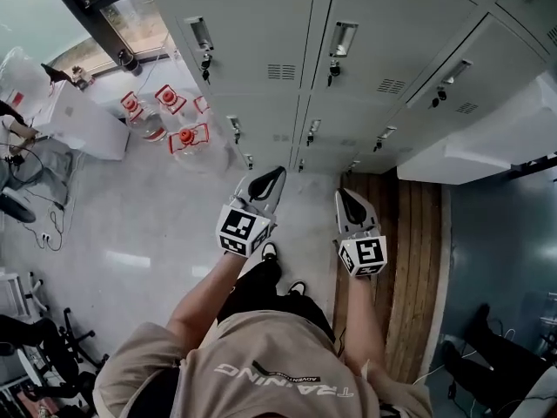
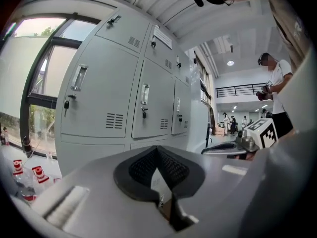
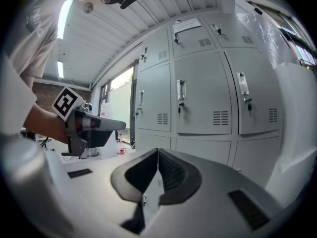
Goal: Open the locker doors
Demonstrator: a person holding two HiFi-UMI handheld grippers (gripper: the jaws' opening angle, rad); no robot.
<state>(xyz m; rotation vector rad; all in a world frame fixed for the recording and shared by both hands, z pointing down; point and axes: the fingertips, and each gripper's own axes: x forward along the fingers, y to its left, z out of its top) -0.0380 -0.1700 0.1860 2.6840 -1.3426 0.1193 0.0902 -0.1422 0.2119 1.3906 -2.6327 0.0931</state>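
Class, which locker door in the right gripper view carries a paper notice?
The upper door above the middle one; only it bears a white sheet.

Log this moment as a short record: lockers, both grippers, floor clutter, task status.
lockers: grey lockers, every door in view closed, keys hanging in the locks
left: left gripper shut, empty, short of the lockers
right: right gripper shut, empty, short of the lockers
floor: clear jugs with red tops, near the window
status: no door opened yet
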